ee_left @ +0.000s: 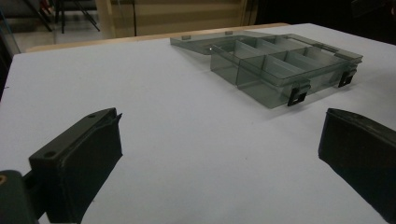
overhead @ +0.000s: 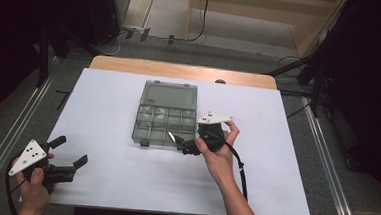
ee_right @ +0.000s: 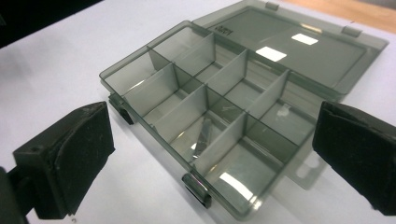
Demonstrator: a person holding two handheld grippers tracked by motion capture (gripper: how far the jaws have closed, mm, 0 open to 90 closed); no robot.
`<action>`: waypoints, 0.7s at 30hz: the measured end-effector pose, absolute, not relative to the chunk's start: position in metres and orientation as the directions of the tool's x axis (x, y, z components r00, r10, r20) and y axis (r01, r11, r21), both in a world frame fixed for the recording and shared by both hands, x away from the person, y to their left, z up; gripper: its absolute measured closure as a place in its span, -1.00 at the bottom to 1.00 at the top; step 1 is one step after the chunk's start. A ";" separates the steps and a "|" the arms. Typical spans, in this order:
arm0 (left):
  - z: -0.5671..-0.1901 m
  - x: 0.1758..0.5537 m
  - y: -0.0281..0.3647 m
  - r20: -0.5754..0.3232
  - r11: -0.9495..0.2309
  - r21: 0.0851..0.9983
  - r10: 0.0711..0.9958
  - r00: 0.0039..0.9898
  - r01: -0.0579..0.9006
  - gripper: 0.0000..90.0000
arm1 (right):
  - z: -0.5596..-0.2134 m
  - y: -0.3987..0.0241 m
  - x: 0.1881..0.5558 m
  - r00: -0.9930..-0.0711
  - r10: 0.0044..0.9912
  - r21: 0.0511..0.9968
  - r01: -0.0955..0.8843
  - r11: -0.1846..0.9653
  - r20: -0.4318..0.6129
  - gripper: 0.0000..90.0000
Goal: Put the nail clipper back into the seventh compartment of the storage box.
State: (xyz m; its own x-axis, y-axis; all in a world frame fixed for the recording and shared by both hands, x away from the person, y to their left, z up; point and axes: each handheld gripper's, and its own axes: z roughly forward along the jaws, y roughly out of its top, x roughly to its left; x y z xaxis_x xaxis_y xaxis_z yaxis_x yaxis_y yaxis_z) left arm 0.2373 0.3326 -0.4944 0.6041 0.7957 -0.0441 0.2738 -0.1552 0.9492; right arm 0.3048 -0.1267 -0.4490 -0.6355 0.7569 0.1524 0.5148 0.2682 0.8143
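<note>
I have a smoky, see-through plastic organizer box [overhead: 164, 120] lying open near the middle of the white tabletop [overhead: 103, 107], its lid [overhead: 170, 95] folded flat on the far side. The tray is split by thin dividers into 8 compartments as far as I can count, and 2 black latches [ee_right: 197, 188] sit on its near wall. One front compartment holds a small dark slender part [ee_right: 203, 135] that I cannot identify; a pale speck lies in the next one over.

My right gripper [overhead: 188, 146] hovers at the box's near right corner, jaws spread wide and carrying nothing, looking down into the compartments. My left gripper [overhead: 70, 153] is well apart from the box, to its near left, also released and empty, with bare table between its jaws.

I judge the box light, rigid and slick, likely to skate on the tabletop if nudged and to flex or crack under a hard pinch. The walls are thin, so I would take it by a side wall or the lid's free edge, squeezing gently. The small part inside is the awkward one: the dividers crowd the jaws.
</note>
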 end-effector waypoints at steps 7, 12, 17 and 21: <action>-0.495 0.237 0.332 -0.044 -0.156 0.949 0.796 0.604 0.275 -1.00 | -0.449 -0.147 0.294 -0.613 0.774 0.829 0.508 0.235 0.157 -1.00; -0.495 0.237 0.332 -0.042 -0.157 0.949 0.797 0.603 0.275 -1.00 | -0.451 -0.163 0.287 -0.596 0.786 0.831 0.512 0.218 0.162 -1.00; -0.495 0.237 0.332 -0.040 -0.159 0.949 0.797 0.602 0.273 -1.00 | -0.453 -0.177 0.281 -0.581 0.797 0.833 0.516 0.201 0.167 -1.00; -0.495 0.237 0.332 -0.040 -0.159 0.948 0.798 0.602 0.275 -1.00 | -0.455 -0.186 0.276 -0.571 0.804 0.836 0.515 0.189 0.170 -1.00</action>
State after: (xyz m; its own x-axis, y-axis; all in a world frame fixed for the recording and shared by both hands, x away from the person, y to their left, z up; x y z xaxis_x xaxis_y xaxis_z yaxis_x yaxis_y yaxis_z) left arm 0.2374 0.3322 -0.4946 0.6020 0.7975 -0.0402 0.2745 -0.1594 0.9483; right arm 0.2758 -0.1864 -0.4545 -0.5705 0.8036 0.1698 0.5145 0.1886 0.8365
